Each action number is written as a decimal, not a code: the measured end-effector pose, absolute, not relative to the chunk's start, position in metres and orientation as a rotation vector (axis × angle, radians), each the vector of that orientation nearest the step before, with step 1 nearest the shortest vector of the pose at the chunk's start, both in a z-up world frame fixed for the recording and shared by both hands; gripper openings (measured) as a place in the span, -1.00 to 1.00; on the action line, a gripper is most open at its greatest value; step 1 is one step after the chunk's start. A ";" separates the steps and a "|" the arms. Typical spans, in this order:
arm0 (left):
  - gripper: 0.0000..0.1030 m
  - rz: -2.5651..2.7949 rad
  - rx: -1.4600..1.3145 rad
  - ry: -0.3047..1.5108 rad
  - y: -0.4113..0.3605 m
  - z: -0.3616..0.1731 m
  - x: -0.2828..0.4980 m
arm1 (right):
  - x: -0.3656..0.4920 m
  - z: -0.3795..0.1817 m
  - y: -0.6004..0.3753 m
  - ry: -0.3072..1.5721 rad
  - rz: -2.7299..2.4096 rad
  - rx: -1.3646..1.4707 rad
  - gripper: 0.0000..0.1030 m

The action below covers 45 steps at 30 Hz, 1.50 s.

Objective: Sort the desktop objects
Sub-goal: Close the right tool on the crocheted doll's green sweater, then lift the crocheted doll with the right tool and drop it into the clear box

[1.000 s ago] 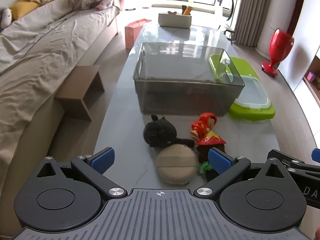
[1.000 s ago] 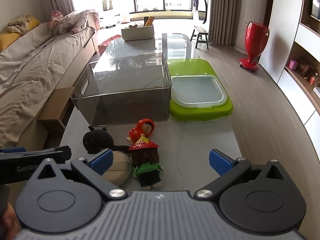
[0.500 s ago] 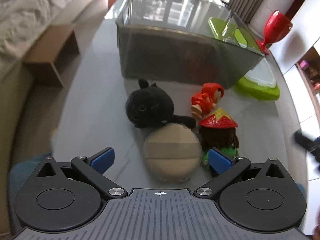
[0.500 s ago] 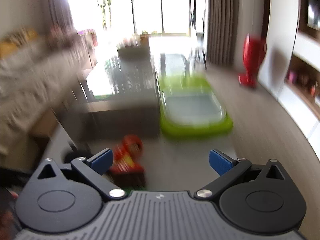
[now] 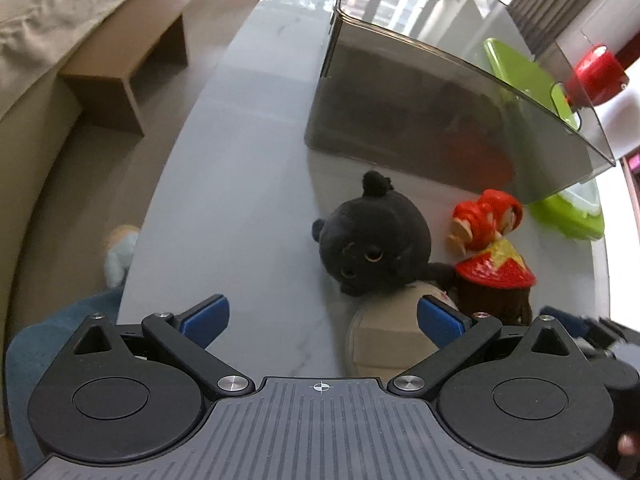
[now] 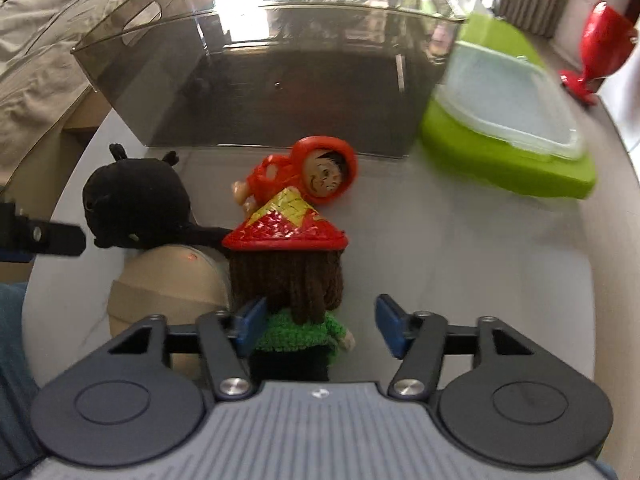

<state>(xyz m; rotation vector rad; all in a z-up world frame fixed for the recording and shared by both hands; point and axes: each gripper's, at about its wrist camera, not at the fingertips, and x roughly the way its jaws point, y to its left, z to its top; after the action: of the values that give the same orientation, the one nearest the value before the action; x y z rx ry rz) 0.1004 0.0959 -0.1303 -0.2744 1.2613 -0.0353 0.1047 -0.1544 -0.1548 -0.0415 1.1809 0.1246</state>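
Note:
A black plush toy (image 5: pixel 374 236) lies on the grey table, resting on a round beige pad (image 5: pixel 390 340). Beside it lie a red-hooded figurine (image 5: pixel 486 218) and a knitted doll with a red hat (image 5: pixel 494 270). My left gripper (image 5: pixel 322 316) is open, low over the table just short of the plush and pad. My right gripper (image 6: pixel 322 320) is open around the knitted doll (image 6: pixel 294 276), with the doll's green body between the jaws. The plush (image 6: pixel 136 202), pad (image 6: pixel 170 284) and figurine (image 6: pixel 304 178) show there too.
A smoky clear storage bin (image 6: pixel 260 80) stands just behind the toys; it also shows in the left wrist view (image 5: pixel 440 104). A green lid with clear panel (image 6: pixel 508 120) lies to its right. A wooden stool (image 5: pixel 124 68) and sofa stand left of the table.
Both grippers have dropped down and forward toward the toys. The right gripper now straddles the knitted doll and its jaws stand closer together. The left has shifted to the left of the pad.

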 end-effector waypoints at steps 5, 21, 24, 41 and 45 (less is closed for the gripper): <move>1.00 -0.062 -0.292 1.322 0.099 -0.127 0.109 | 0.119 -0.168 -0.146 1.235 0.172 -0.031 0.41; 1.00 -0.162 -0.215 1.334 0.093 -0.082 0.157 | 0.136 -0.032 -0.185 1.228 0.293 0.153 -0.39; 1.00 -0.186 -0.176 1.334 0.092 -0.080 0.160 | 0.166 0.023 -0.181 1.177 0.349 0.231 -0.39; 1.00 -0.055 -0.386 1.398 0.184 -0.121 0.148 | 0.360 -0.128 -0.069 1.473 0.045 0.352 -0.37; 1.00 -0.121 -0.325 1.407 0.157 -0.121 0.151 | 0.345 -0.139 -0.086 1.546 0.031 0.375 -0.37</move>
<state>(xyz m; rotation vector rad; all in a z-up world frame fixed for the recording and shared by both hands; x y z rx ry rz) 0.1510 0.1566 -0.1211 -0.3254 1.4073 -0.1215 0.3450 -0.0855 -0.1395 0.3747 1.5460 0.0311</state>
